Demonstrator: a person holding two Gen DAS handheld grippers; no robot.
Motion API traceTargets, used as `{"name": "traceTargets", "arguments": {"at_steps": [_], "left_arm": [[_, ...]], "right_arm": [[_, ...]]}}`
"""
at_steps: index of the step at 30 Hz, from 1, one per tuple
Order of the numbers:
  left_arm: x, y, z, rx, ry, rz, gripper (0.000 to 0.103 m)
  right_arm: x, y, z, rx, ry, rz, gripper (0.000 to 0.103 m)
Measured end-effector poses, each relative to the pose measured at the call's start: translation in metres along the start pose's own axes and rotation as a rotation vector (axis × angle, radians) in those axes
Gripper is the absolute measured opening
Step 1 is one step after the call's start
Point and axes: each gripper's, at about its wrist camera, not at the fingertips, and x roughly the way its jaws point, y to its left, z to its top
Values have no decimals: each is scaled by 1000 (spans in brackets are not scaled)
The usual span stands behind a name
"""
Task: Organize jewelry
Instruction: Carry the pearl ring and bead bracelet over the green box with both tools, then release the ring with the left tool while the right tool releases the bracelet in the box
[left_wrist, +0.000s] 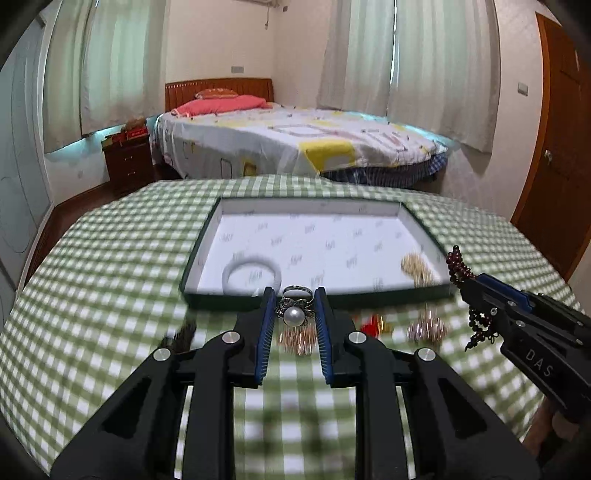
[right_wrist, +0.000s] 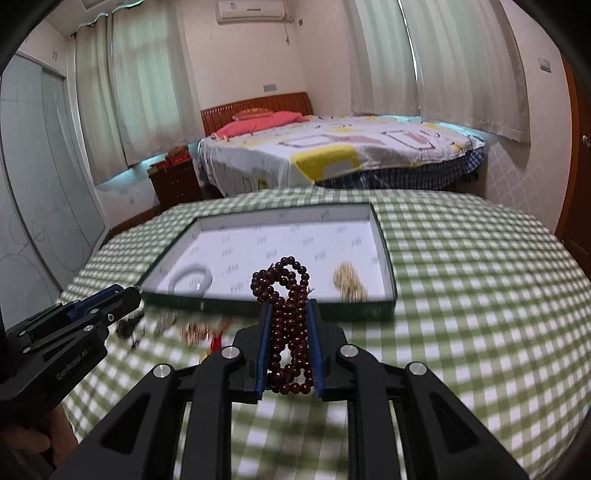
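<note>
- Left claw (left_wrist: 294, 314): clamped on a pearl ring (left_wrist: 294, 312), held above the bench (left_wrist: 92, 295), near edge of the tray just ahead.
- Right claw (right_wrist: 290, 332): clamped on a dark red bead strand (right_wrist: 288, 314), bunched lengthwise along the fingers, a loop poking past the tips.
- Loose pieces (left_wrist: 424, 328): blurred gold and red items on the bench, between claws and tray.
- Tray (left_wrist: 369, 206): straight ahead of both claws, long axis across the view; holds a white bangle (left_wrist: 251, 273) left and a gold chain (left_wrist: 417, 269) right. Judged: both loads go forward over the near rim; the open middle suits them.
- Bed (left_wrist: 295, 140): far behind.
</note>
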Motion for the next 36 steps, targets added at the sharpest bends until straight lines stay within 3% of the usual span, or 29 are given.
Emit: {"name": "traceTargets", "arguments": {"at_steps": [9,19,26,30,34,36], "left_arm": [[51,-11,52,20,-30,-22,21],[140,-16,39,37,159,-24,21],[169,-12,29,27,253,-23,22],[173,-12,30,25,267,-25,22],[174,-15,31,38,268,-24,28],[174,-16,31,40,269,-21,40]], "right_arm": [[37,2,46,-12,-50,1,19],[108,-4,32,5,106,1,19],[133,-13,27,13,183,-10,20],[140,-15,27,23,216,-3,20],[141,-16,26,24,234,-3,25],[141,-17,26,26,233,-4,31]]}}
